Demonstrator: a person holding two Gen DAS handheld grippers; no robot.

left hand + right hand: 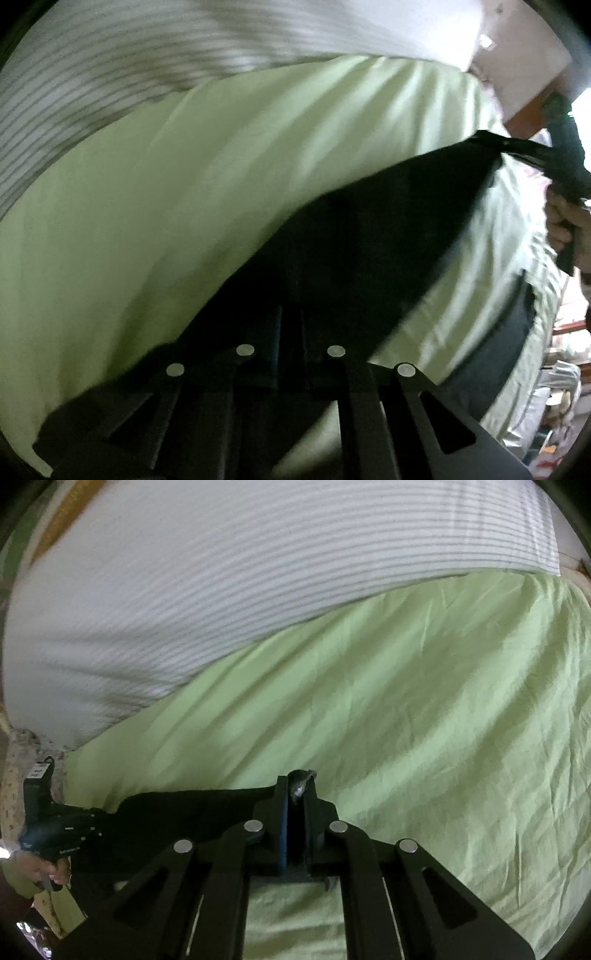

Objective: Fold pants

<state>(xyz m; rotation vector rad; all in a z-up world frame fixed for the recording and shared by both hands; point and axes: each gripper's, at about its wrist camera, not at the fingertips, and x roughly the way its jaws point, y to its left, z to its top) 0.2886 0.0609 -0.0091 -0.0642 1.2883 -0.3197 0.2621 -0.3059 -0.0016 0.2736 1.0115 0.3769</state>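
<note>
both grippers' jaws clamp the black pants (192,808) above green sheet (406,701)

The pants (369,236) were black, nearly featureless in the dim light. The sheet (406,701) beneath them was a plain pale green, creased, with no print. Behind it the pillow (240,572) was white with fine grey stripes running across it. Both grippers were black: the right gripper (295,805) carried a blue pad on one finger and silver round pins on its linkage; the left gripper (291,332) showed the same silver pins. At the far left, a strip (70,513) looked mustard yellow.
</note>
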